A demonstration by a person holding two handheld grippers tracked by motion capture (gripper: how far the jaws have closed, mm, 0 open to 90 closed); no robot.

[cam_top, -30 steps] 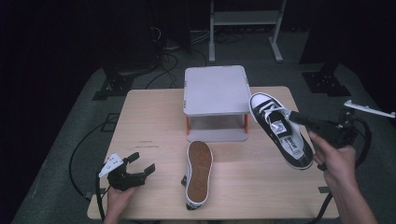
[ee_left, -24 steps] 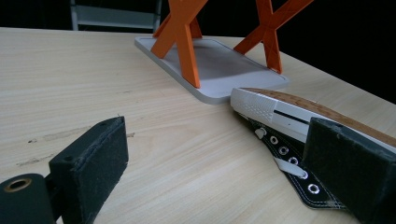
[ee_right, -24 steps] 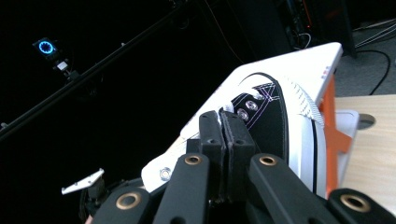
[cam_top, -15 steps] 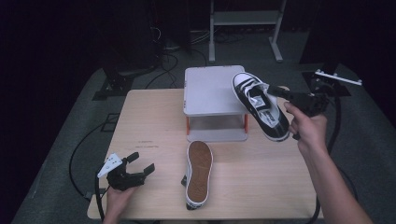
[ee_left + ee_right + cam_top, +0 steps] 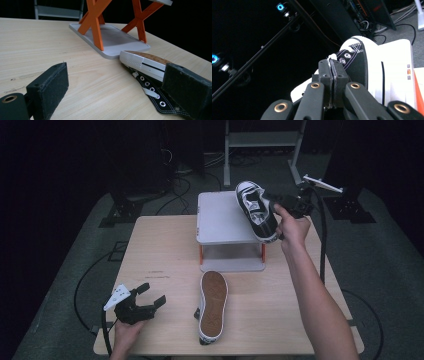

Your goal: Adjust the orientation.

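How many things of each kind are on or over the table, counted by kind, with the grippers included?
Sneakers: 2, one held sneaker in the right gripper over the rack, one sole-up sneaker on the table.
Grey racks with orange legs: 1, the rack.
Grippers: 2, the right gripper and the left gripper, whose jaws stand open and hold nothing.
Total: 5.

A small rack (image 5: 225,222) stands at the back middle of the table (image 5: 160,250). One shoe (image 5: 256,210) is held over the rack's right edge by the right gripper (image 5: 280,202). In front of the rack another shoe (image 5: 212,306) lies sole up. The left gripper (image 5: 145,300) sits left of that shoe, near the front edge.
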